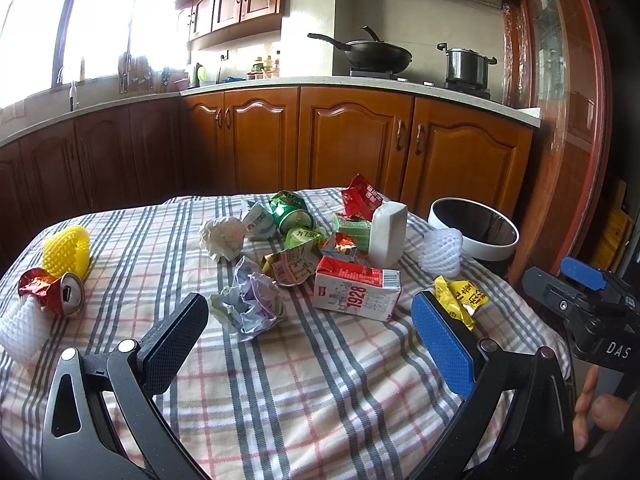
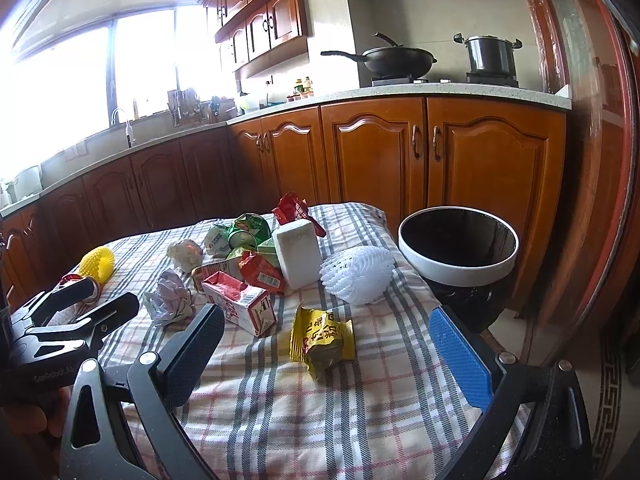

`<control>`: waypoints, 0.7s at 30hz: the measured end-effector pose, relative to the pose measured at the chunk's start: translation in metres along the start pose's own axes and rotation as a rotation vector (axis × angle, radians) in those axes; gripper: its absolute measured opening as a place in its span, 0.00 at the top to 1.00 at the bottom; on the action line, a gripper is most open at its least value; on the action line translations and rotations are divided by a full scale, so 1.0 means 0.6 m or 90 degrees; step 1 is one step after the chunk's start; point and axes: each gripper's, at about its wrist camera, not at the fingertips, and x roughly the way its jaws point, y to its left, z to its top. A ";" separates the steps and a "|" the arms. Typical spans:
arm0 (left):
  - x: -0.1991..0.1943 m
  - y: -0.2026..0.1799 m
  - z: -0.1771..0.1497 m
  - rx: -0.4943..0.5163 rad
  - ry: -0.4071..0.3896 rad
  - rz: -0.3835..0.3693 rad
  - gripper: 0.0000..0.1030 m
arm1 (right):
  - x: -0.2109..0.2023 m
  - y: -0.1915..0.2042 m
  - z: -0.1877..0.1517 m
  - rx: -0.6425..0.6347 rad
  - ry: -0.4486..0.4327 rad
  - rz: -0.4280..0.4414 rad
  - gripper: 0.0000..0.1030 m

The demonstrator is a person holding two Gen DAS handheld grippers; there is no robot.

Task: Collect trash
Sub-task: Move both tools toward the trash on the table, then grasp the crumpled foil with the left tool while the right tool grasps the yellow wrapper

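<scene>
1. The left wrist view looks low over the checked tablecloth [image 1: 304, 368], crumpled paper [image 1: 250, 306] between its jaws.
2. The right wrist view faces likewise, yellow wrapper [image 2: 322, 338] between its jaws.
3. Both share the trash pile, bin [image 2: 458, 266] and kitchen cabinets [image 1: 352, 140].

I see crumpled cartons, wrappers and paper balls [image 1: 251, 307] heaped left of the bin [image 2: 458, 248]. A yellow wrapper [image 2: 322, 338] lies nearest the bin.

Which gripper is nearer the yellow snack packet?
Right. The yellow snack packet lies just ahead, between the open jaws of the right gripper. The left gripper sits further left, facing the crumpled paper.
</scene>
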 end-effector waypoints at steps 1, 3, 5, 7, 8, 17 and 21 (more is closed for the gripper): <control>0.001 0.001 0.000 0.000 0.001 0.001 0.00 | 0.001 0.001 0.000 0.000 0.001 0.001 0.00; 0.003 0.003 -0.001 0.001 0.002 0.008 0.00 | 0.004 0.001 -0.001 0.001 0.004 0.004 0.00; 0.006 0.007 -0.001 0.000 0.006 0.015 0.00 | 0.009 0.003 -0.001 0.001 0.009 0.005 0.00; 0.009 0.016 -0.003 -0.007 0.011 0.020 0.00 | 0.014 0.003 -0.001 0.001 0.015 0.010 0.00; 0.011 0.021 -0.003 -0.011 0.014 0.024 0.00 | 0.017 0.003 -0.001 0.001 0.018 0.012 0.00; 0.053 0.071 -0.005 -0.050 0.061 0.047 0.00 | 0.046 0.002 -0.004 0.009 0.047 0.025 0.01; 0.080 0.082 -0.003 -0.058 0.085 0.050 0.00 | 0.068 -0.007 -0.009 0.020 0.072 0.028 0.02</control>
